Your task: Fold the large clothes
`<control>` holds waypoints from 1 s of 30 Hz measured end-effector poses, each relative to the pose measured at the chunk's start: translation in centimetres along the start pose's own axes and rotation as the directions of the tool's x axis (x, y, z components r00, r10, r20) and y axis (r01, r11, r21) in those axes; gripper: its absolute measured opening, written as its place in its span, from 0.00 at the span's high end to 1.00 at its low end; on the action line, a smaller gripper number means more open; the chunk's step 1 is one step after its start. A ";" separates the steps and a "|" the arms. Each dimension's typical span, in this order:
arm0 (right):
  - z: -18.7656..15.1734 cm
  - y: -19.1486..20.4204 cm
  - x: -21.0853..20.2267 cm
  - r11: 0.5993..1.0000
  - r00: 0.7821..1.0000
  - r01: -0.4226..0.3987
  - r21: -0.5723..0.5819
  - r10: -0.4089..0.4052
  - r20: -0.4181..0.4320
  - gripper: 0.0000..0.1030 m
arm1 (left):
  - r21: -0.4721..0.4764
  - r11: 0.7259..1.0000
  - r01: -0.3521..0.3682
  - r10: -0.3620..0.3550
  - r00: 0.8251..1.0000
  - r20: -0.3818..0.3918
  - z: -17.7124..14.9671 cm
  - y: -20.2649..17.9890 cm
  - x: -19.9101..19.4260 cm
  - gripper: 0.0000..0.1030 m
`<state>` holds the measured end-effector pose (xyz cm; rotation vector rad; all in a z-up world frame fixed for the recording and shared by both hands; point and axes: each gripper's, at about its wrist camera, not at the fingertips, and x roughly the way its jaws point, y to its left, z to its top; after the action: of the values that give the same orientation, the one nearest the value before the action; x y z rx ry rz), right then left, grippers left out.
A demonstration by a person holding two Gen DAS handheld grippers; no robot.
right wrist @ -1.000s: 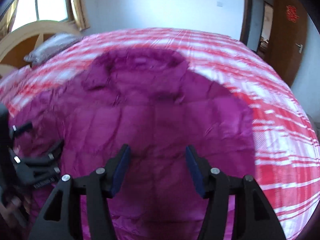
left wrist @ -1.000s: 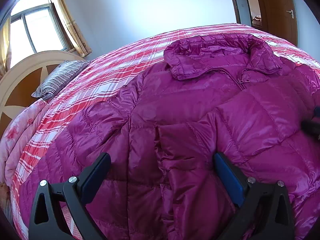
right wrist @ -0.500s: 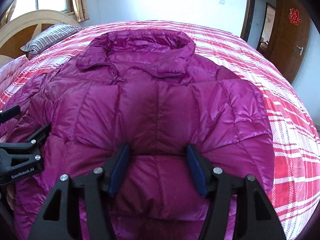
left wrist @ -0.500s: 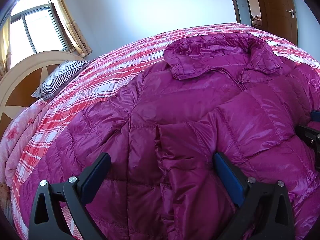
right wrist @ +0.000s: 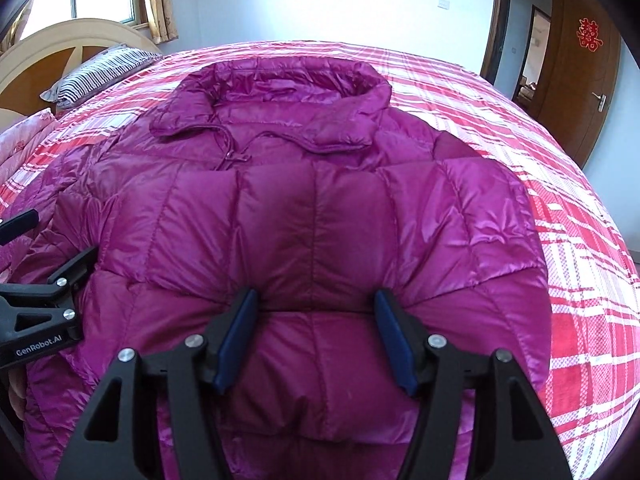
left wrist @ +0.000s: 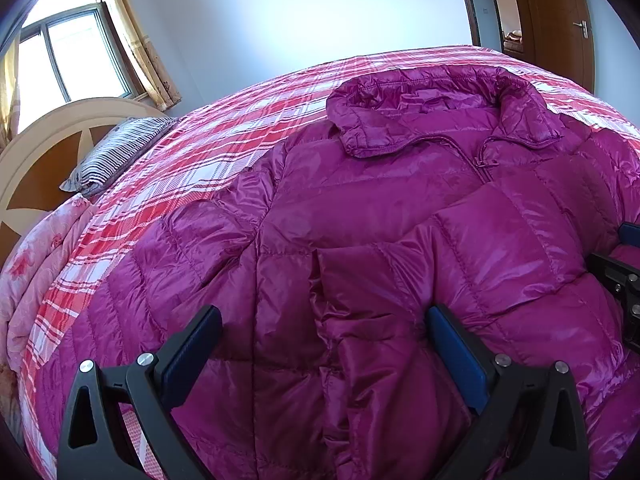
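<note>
Headboard [left wrist: 36, 172] at far left, curtained window [left wrist: 68, 64] above it. Striped pillow [left wrist: 116, 152] lies against the headboard; a pink floral quilt [left wrist: 36, 248] is bunched just below it at the bed's edge.

Bed [left wrist: 192, 160] covered in a red-and-white plaid sheet. Jacket [left wrist: 360, 216], magenta and quilted, lies spread front-up across it, collar [left wrist: 432, 108] toward the far side, zip partly open under the collar. A sleeve is folded over the chest, its cuff near the middle.

Left gripper [left wrist: 322, 334] hangs over the jacket's lower left part, jaws wide apart, blue pads clear of the fabric, nothing between them but the jacket surface below.

Right gripper [right wrist: 316, 320] sits on the folded sleeve's padding; its jaws stand apart and have just been opening a little. Puffed fabric bulges between the pads; cannot tell if they still pinch it.

Wooden door [right wrist: 580, 80] at far right, with a red paper ornament [right wrist: 589, 35] on it.
</note>
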<state>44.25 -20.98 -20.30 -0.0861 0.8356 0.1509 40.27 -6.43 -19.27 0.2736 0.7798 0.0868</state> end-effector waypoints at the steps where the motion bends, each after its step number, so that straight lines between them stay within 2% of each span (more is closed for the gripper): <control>1: 0.0 0.0 0.0 1.000 1.000 -0.001 0.000 0.001 0.000 0.37 | 0.001 1.000 -0.002 0.002 1.000 0.002 0.0 0.0 -0.1 0.01; 5: 0.0 -0.1 0.0 1.000 1.000 -0.007 0.005 0.007 0.002 0.37 | -0.011 1.000 0.015 -0.015 1.000 -0.007 0.1 0.6 -0.5 0.01; 10: 0.0 -0.1 0.0 1.000 1.000 -0.011 0.007 0.011 0.004 0.37 | 0.003 1.000 0.026 -0.026 0.999 0.025 -1.0 2.8 -3.6 0.01; 14: -0.1 -0.2 -0.1 1.000 1.000 -0.015 0.010 0.015 0.007 0.37 | 0.016 0.999 -0.028 0.027 0.997 0.079 -2.6 6.4 -6.8 0.01; 17: -0.1 -0.2 -0.1 1.000 1.000 -0.014 0.010 0.014 0.009 0.37 | -0.008 0.996 -0.088 0.088 0.990 0.109 -4.3 10.6 -8.5 0.01; 20: -0.1 -0.1 -0.2 1.000 1.000 -0.011 0.007 0.011 0.010 0.37 | -0.058 0.982 -0.178 0.182 0.980 0.079 -6.8 15.8 -8.5 0.01; 23: -0.1 -0.2 -0.2 1.000 1.000 -0.011 0.005 0.010 0.011 0.37 | -0.124 0.943 -0.310 0.311 0.950 -0.012 -9.7 22.7 -6.9 0.01; 24: -0.1 -0.2 -0.2 1.000 1.000 -0.011 0.005 0.011 0.012 0.37 | -0.158 0.930 -0.331 0.327 0.944 -0.051 -10.4 24.8 -6.4 0.02; 27: -0.1 -0.2 -0.3 1.000 1.000 -0.010 0.004 0.010 0.012 0.37 | -0.264 0.899 -0.349 0.331 0.937 -0.112 -11.8 29.6 -5.5 0.17; 28: -0.1 -0.2 -0.3 1.000 1.000 -0.010 0.004 0.010 0.011 0.37 | -0.300 0.890 -0.343 0.319 0.939 -0.128 -12.1 31.2 -5.2 0.23; 30: -0.1 -0.2 -0.3 1.000 1.000 -0.009 0.003 0.009 0.012 0.37 | -0.354 0.883 -0.309 0.274 0.951 -0.144 -12.7 32.7 -4.5 0.26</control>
<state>43.97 -21.19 -20.17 -0.0789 0.8239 0.1583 28.92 26.87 -15.85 0.0220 0.7906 0.5323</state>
